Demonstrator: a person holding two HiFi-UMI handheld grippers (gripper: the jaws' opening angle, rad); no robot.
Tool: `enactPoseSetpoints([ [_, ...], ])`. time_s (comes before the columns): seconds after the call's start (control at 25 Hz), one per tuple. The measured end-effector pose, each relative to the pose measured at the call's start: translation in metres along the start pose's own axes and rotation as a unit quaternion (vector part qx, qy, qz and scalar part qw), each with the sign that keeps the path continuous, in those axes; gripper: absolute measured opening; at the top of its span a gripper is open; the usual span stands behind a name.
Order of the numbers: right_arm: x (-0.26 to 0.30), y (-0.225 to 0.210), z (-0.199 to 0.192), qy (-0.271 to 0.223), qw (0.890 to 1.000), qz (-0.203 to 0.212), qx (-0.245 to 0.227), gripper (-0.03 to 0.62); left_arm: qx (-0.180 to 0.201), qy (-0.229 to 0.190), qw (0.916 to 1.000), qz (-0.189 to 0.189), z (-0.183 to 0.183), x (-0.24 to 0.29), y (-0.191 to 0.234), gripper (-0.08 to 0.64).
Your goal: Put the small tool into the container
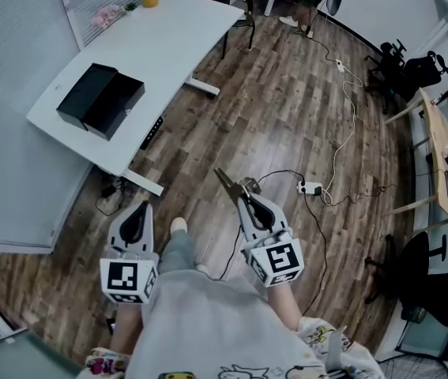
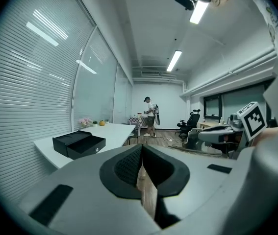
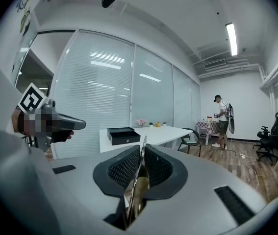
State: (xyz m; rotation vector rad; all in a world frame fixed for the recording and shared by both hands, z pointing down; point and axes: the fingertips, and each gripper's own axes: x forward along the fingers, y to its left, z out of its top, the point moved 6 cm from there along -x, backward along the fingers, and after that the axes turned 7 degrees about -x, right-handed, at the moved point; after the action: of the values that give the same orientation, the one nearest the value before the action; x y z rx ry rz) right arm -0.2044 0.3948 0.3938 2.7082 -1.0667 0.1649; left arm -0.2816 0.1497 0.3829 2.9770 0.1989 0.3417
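A thin flat metal tool [image 1: 225, 184] sticks out forward from my right gripper [image 1: 246, 197], which is shut on it. In the right gripper view the brassy blade [image 3: 135, 195] stands on edge between the ribbed pads, gripper [image 3: 142, 149]. My left gripper [image 1: 137, 216] is held level beside it, shut with nothing in it [image 2: 141, 149]. The container, a black box [image 1: 101, 99] with its lower part drawn out, sits on a white table [image 1: 176, 30] ahead and to the left, well away from both grippers. It also shows as the box [image 2: 79, 144] and the box [image 3: 124, 134].
I stand on a wood floor [image 1: 287, 117]. A power strip [image 1: 309, 187] and cables lie just ahead to the right. An orange fruit [image 1: 150, 1] sits at the table's far end. A wooden desk [image 1: 441, 152] and office chairs are at right. A person [image 3: 222, 115] stands far off.
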Motion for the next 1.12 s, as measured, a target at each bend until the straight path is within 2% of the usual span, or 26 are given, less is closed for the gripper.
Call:
enactPoseSetpoints([
  [0.36, 0.116, -0.034, 0.027, -0.011, 1.000, 0.004, -0.010, 0.027, 0.004, 0.001, 1.0000, 0.005, 0.038, 0.093, 0.072, 0.005],
  [0.6, 0.171, -0.047, 0.039, -0.005, 1.000, 0.000, -0.007, 0.026, 0.006, 0.002, 1.0000, 0.001, 0.059, 0.138, 0.107, 0.005],
  [0.8, 0.208, -0.051, 0.042, 0.002, 1.000, 0.002, -0.009, 0.026, 0.001, 0.004, 1.0000, 0.005, 0.061, 0.161, 0.136, 0.005],
  [1.12, 0.252, -0.038, 0.052, 0.010, 1.000, 0.016, -0.022, 0.026, -0.017, 0.006, 0.9997, 0.017, 0.061, 0.172, 0.177, 0.005],
])
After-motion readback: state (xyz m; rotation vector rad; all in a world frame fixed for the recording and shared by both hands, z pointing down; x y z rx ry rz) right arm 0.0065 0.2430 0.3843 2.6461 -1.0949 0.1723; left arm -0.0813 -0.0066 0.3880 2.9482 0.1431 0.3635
